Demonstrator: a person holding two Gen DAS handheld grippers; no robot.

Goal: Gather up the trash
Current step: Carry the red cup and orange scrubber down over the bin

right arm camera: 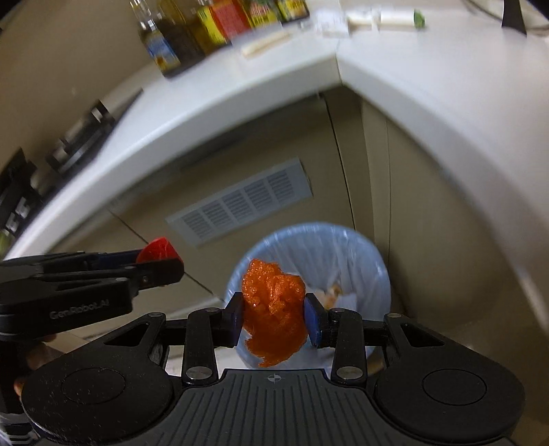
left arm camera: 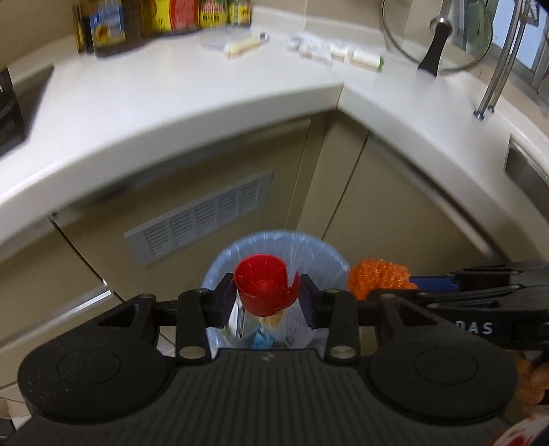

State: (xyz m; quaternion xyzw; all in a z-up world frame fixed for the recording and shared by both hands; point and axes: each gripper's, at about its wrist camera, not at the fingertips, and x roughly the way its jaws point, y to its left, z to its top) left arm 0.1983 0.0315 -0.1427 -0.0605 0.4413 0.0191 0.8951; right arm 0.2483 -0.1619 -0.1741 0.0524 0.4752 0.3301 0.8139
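The left hand-held gripper [left arm camera: 267,302] is closed on a red cap [left arm camera: 262,287], pinched between its two pads at lower centre of the left wrist view, directly over the bin [left arm camera: 329,255]. The bin, lined with a pale blue bag, stands on the floor against the cabinet [left arm camera: 377,192] below the table [left arm camera: 171,89]; some scraps lie inside it. The right hand-held gripper [right arm camera: 273,317] is closed on a crumpled orange net [right arm camera: 273,308], held at lower centre of the right wrist view, also over the bin's opening. The two grippers are side by side, near each other. At the top of both views, bottles [left arm camera: 113,24] and small wrappers [left arm camera: 308,46] sit on the table, blurred. A glass lid [left arm camera: 437,37] leans at upper right.
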